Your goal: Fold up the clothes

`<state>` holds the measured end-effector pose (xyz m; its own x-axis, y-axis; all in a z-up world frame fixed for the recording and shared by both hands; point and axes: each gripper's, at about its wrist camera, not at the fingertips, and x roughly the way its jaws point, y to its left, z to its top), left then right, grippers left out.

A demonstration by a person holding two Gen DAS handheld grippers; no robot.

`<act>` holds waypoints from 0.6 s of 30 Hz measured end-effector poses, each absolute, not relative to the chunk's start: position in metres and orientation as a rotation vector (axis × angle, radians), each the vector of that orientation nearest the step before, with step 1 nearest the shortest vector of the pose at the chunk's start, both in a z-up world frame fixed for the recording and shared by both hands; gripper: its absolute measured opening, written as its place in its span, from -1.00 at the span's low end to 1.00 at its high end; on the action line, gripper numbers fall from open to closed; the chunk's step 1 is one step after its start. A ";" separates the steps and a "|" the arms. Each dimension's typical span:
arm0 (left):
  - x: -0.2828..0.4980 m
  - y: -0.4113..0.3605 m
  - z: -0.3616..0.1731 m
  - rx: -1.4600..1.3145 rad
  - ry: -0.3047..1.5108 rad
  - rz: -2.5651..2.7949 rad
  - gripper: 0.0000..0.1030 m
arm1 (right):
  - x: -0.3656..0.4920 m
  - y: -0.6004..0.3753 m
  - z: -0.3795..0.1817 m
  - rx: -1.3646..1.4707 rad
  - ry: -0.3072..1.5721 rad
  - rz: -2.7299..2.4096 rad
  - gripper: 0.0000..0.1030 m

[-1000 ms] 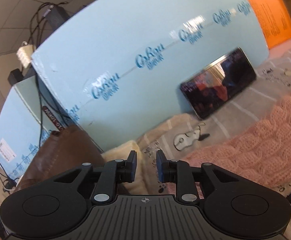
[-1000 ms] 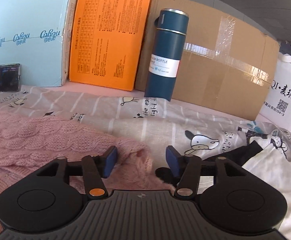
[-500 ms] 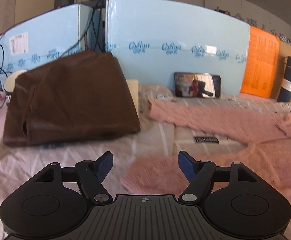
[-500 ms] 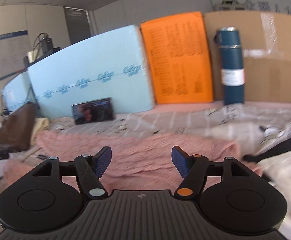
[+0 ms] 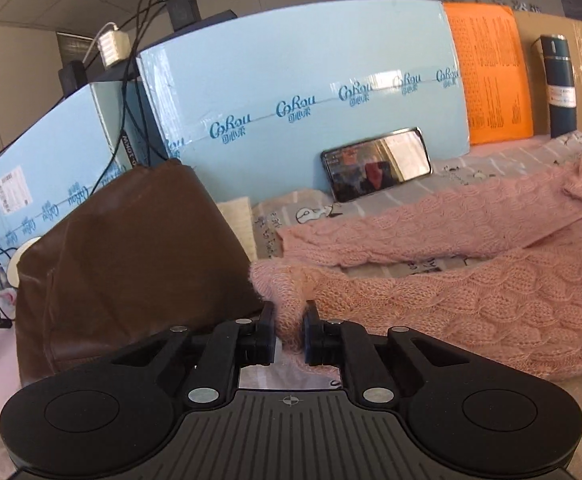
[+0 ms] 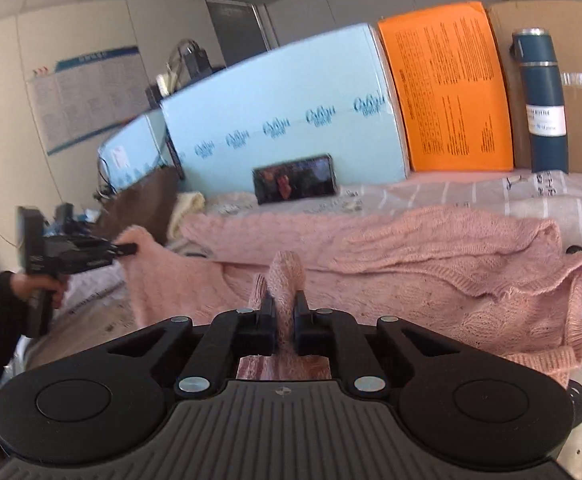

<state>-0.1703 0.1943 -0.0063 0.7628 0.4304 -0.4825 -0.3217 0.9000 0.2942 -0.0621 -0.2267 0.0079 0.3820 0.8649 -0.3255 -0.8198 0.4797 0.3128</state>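
A pink cable-knit sweater (image 5: 471, 292) lies spread over the patterned bedsheet (image 5: 503, 164). My left gripper (image 5: 290, 322) has its jaws closing on the sweater's near left corner, and pink knit is pinched between the pads. In the right wrist view the same sweater (image 6: 411, 256) fills the middle. My right gripper (image 6: 284, 312) is shut on a bunched fold of it that stands up between the fingers. At the left of that view my left gripper (image 6: 129, 249) grips the sweater's far left corner, held by a person's hand (image 6: 47, 294).
A folded brown garment (image 5: 131, 264) lies left of the sweater. Light blue boxes (image 5: 303, 120), an orange box (image 5: 491, 76) and a cardboard box (image 6: 571, 80) line the back. A phone (image 5: 375, 168) leans there, and a dark blue bottle (image 6: 541, 100) stands at the right.
Both grippers were open half a second ago above the sweater. Now each is closed on pink knit. The left one has moved to the sweater's left corner, and the right view has swung left.
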 end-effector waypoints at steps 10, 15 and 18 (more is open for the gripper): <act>-0.176 0.168 0.021 0.263 0.387 0.555 0.63 | -0.144 -0.286 0.002 0.111 0.528 1.168 -0.86; -0.170 0.135 0.025 0.229 0.381 0.343 0.78 | -0.164 -0.285 -0.026 0.148 0.686 1.166 -0.49; -0.163 0.116 0.017 0.251 0.410 0.237 0.78 | -0.177 -0.293 -0.025 0.177 0.681 1.178 0.01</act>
<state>-0.1632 0.1157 0.0167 0.8905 0.2762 -0.3616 -0.1756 0.9417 0.2871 -0.1767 -0.2932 -0.0248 0.2109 0.8929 -0.3978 -0.7902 0.3953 0.4683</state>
